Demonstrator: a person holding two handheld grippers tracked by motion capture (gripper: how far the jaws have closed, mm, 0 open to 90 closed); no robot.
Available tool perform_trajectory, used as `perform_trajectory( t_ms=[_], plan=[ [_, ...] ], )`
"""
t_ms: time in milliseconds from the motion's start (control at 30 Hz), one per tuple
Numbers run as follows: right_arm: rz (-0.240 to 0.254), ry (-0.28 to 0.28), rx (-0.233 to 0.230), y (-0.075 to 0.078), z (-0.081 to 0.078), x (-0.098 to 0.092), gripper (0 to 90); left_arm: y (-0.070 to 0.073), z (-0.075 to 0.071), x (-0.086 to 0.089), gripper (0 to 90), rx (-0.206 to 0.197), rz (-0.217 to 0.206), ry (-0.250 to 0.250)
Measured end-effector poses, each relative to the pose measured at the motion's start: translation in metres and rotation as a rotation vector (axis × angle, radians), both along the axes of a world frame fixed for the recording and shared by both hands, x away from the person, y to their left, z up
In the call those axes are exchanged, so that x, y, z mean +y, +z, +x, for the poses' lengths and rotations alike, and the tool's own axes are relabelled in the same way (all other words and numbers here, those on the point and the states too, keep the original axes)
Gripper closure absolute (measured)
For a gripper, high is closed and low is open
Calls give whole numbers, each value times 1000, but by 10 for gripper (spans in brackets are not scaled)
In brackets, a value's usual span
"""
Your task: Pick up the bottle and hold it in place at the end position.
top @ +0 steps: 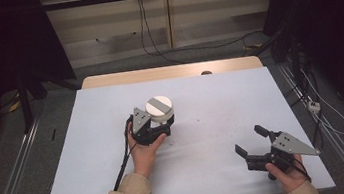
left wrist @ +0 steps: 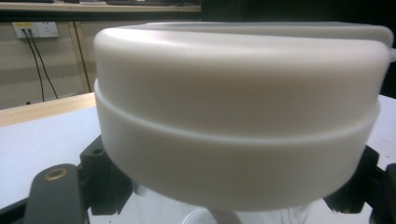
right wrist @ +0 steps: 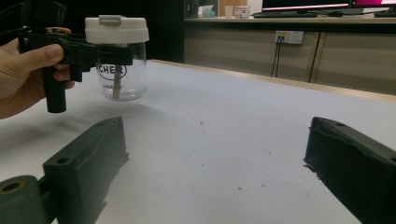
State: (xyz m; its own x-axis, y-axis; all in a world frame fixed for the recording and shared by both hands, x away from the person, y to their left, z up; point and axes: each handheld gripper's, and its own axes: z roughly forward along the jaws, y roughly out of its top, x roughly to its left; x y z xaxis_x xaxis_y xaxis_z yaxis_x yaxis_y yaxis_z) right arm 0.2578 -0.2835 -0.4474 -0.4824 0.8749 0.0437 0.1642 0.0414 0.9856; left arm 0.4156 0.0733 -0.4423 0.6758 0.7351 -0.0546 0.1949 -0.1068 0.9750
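One jar (top: 160,112) on the whole surface (top: 221,100) — clear body, chunky white lid (right wrist: 116,29) with a grey strip across the top. It sits a bit left of the middle, closer to the far edge than the near one. The left gripper (top: 163,123) has its jaws clamped tight around the jar just under the lid; from the right gripper view the jar looks lifted slightly off the surface, with a shadow beneath it. In the left gripper view the lid is right up against the camera. Some lettering shows on the glass, but I can't read it fully. The right gripper (top: 249,140) is well apart, down by the near right corner — jaws spread wide, nothing between them, just bare surface with a few dark specks.
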Motion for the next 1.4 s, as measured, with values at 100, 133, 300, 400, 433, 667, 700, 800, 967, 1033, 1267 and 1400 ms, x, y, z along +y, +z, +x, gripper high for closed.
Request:
perform_trajectory(
  t_ms=[100,133,300,400,433,667,700,800,967,1033,1267,1400],
  plan=[
    [1,-5,2,0,0,-1,50,-1,2,-2,185,1,-8,2],
    [2,-5,2,0,0,-1,50,-1,3,-3,185,-2,-5,0],
    [-2,-13,2,0,-1,-2,50,-2,8,-7,185,3,-11,-1],
    [1,-16,6,0,0,-2,50,-2,9,-10,185,0,-17,-1],
    [2,-17,7,0,-1,-2,50,-2,11,-13,185,2,-11,-8],
    [-5,-21,3,0,-2,-3,51,-5,15,-22,185,6,-22,-17],
    [-5,-21,3,-1,-2,-3,51,-6,16,-23,185,8,-17,-15],
    [-6,-18,3,-1,-2,-3,51,-8,18,-24,185,11,-12,-12],
    [-9,-18,3,-1,-3,-4,51,-10,20,-25,185,16,-13,-5],
    [-5,-21,4,-1,-3,-4,51,-10,20,-25,185,14,-8,-9],
    [-9,-20,7,-1,-3,-3,51,-7,20,-35,185,8,6,-19],
    [-14,-22,4,-1,-4,-4,51,-7,21,-41,185,10,3,-30]
  ],
)
